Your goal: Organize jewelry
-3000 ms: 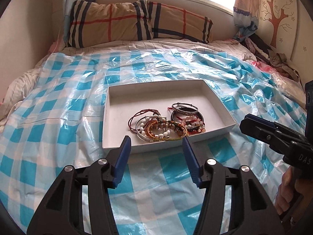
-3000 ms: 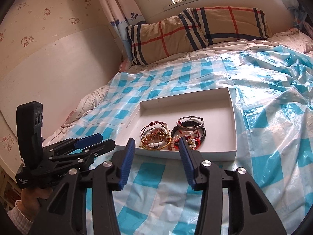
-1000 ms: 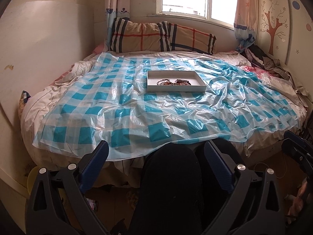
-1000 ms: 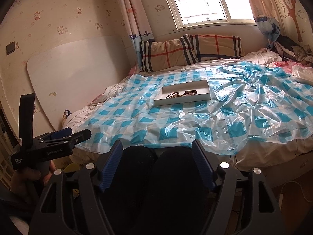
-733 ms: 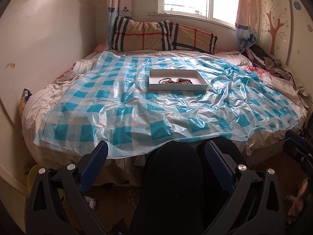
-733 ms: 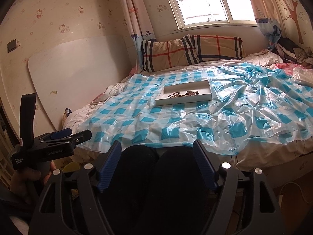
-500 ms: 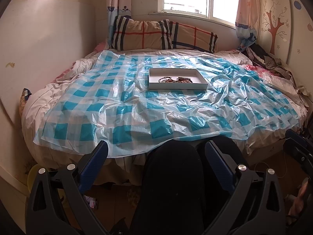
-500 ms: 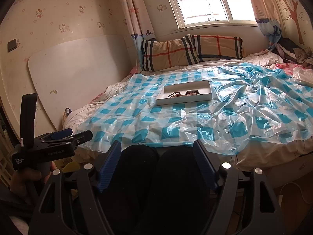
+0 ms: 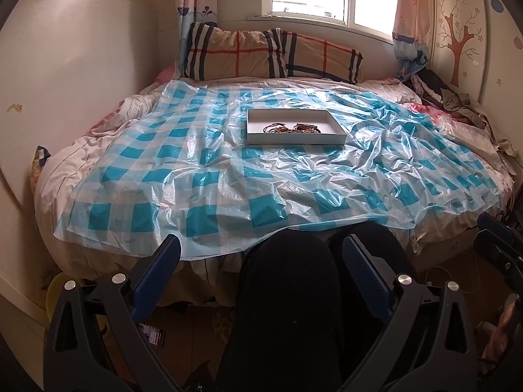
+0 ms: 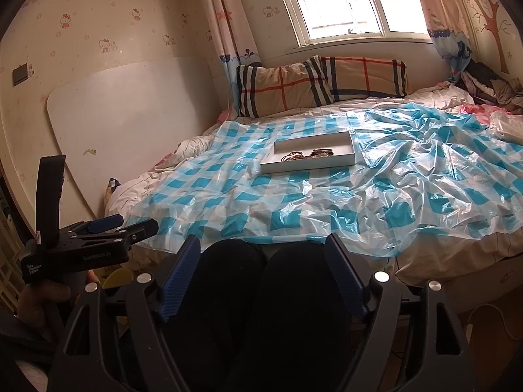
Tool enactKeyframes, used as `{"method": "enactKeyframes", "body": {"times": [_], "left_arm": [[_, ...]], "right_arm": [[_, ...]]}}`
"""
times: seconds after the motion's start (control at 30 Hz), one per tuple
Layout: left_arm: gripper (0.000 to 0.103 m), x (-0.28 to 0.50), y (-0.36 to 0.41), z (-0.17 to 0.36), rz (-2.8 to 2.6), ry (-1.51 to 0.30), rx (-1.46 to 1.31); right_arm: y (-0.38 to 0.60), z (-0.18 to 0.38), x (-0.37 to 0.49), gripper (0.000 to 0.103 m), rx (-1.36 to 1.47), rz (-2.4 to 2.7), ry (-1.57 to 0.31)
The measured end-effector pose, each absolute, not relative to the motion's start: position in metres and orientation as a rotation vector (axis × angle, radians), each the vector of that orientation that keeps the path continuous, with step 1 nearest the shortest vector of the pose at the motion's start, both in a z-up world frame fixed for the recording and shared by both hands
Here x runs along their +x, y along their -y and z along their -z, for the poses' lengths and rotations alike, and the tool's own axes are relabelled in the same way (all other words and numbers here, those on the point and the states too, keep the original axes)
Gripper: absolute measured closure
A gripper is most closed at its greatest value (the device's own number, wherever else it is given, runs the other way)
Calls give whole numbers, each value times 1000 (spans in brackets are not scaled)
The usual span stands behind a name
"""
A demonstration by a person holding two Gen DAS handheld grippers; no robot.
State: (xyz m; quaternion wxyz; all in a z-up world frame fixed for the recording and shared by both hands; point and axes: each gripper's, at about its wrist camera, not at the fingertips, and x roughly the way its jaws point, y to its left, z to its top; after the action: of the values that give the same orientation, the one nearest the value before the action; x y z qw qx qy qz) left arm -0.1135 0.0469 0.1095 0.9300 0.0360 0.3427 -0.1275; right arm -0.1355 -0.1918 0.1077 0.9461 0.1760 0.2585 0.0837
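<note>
A blue checked plastic sheet (image 9: 228, 176) covers the bed. On it, well apart from both grippers, lies a white shallow box (image 9: 294, 138). Inside is one heap of bracelets (image 9: 291, 128). The left gripper (image 9: 261, 271) is wide open, nothing held. The right gripper (image 10: 263, 274) has just been opening and holds nothing.

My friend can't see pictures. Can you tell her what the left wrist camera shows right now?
A white tray with a small heap of bracelets sits far off on a bed covered by a blue-checked plastic sheet. Up close, the left claw is open and holds nothing, with the person's dark-trousered knees behind it. Plaid pillows lie under a window.
</note>
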Motion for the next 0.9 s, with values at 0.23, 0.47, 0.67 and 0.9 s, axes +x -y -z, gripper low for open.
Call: {"method": "enactKeyframes", "body": {"times": [0.23, 0.47, 0.67, 0.9], "left_arm": [[8, -113, -46, -110, 260, -703, 74], [8, -113, -46, -109, 259, -705, 74], [8, -112, -47, -109, 259, -706, 74], [8, -111, -46, -104, 258, -717, 76]], "right_arm": [[191, -108, -135, 26, 358, -170, -527], [191, -108, -135, 24, 357, -170, -527], [190, -108, -135, 22, 357, -167, -527], [190, -105, -134, 21, 357, -170, -534]]}}
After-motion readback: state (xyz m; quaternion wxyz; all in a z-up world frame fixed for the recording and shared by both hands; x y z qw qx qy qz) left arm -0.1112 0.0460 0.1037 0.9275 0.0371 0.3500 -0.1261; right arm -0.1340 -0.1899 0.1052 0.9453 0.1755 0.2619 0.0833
